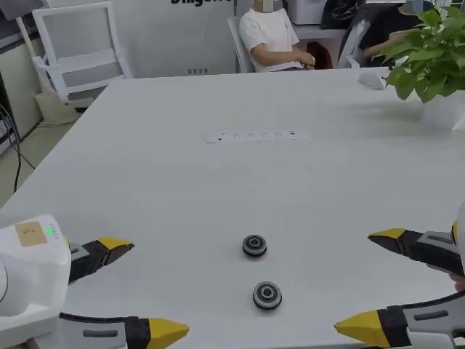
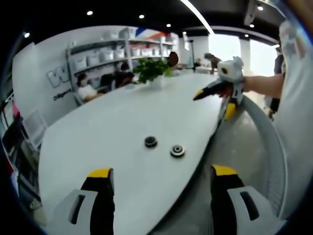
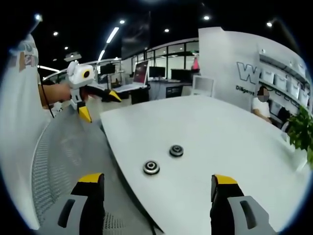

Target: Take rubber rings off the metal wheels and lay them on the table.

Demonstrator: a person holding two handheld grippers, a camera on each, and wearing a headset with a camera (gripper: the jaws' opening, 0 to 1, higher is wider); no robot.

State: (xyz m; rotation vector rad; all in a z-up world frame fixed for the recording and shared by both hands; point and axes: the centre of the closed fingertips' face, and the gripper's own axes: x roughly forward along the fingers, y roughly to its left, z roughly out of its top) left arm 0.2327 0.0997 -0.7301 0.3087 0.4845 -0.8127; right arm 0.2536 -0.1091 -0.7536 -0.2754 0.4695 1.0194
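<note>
Wheels [image 1: 254, 246] on table [image 1: 182, 182], nr front edge

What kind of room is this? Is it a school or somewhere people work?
Most likely an office or workroom. There is a big white table, shelves of storage boxes along a wall, computer screens on desks, and a person sitting in a chair at the far end.

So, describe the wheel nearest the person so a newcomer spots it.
On the white table, two small dark wheels lie near the front edge. Yours is the wheel closest to that edge; the other wheel sits farther in, toward the power strip.
</note>
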